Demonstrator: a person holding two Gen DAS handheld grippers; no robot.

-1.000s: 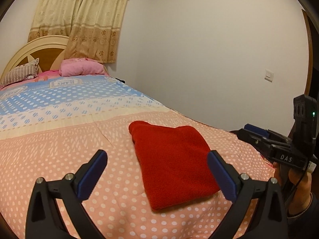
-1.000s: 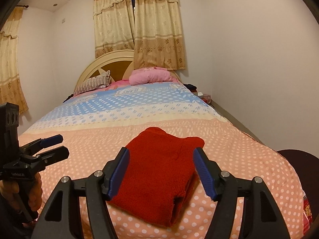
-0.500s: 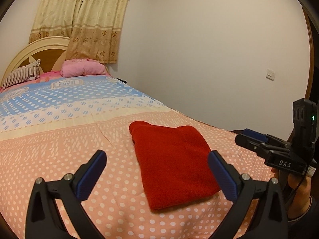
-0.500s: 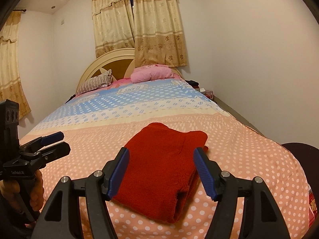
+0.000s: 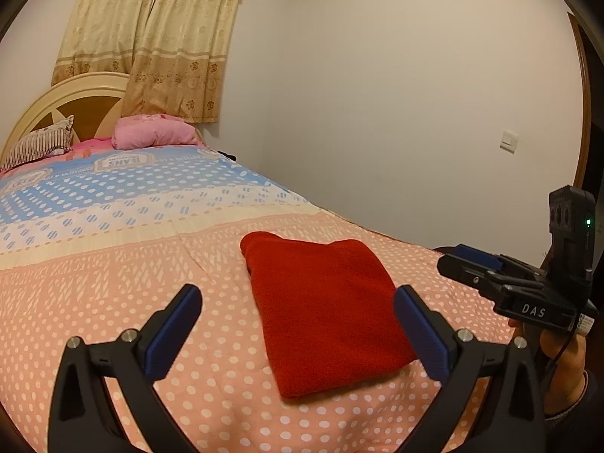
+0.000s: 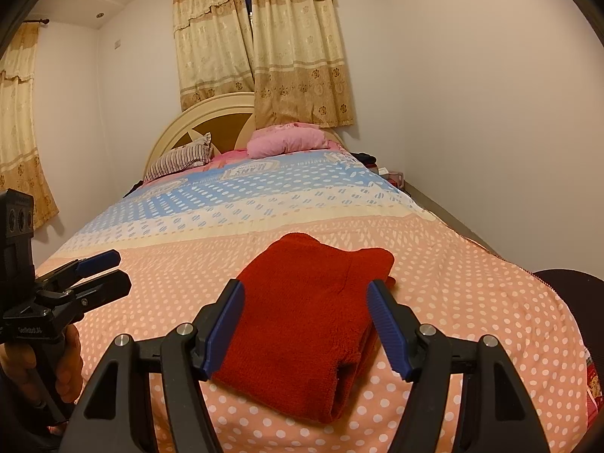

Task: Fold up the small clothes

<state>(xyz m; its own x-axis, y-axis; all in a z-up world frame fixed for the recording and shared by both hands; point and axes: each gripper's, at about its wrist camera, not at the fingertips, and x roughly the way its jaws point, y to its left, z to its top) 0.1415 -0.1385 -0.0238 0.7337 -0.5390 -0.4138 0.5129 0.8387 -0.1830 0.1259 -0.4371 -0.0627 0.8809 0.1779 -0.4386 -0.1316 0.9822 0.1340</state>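
The folded red fleece garment (image 5: 324,309) lies flat on the pink dotted bed quilt (image 5: 113,302), long axis running away, just ahead between the empty, wide left tongs (image 5: 296,330) and right tongs (image 6: 304,324), slightly nearer the right.

Stuff I can't really see

My left jaw hides the red cloth's (image 6: 302,313) near corner; bedside clutter (image 6: 390,175) is too small.

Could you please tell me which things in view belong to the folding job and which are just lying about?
Belongs to the job:
- folded red fleece garment
- left gripper, open
- right gripper, open

Just lying about:
- pink pillow
- striped pillow
- dotted peach and blue quilt
- beige floral curtains
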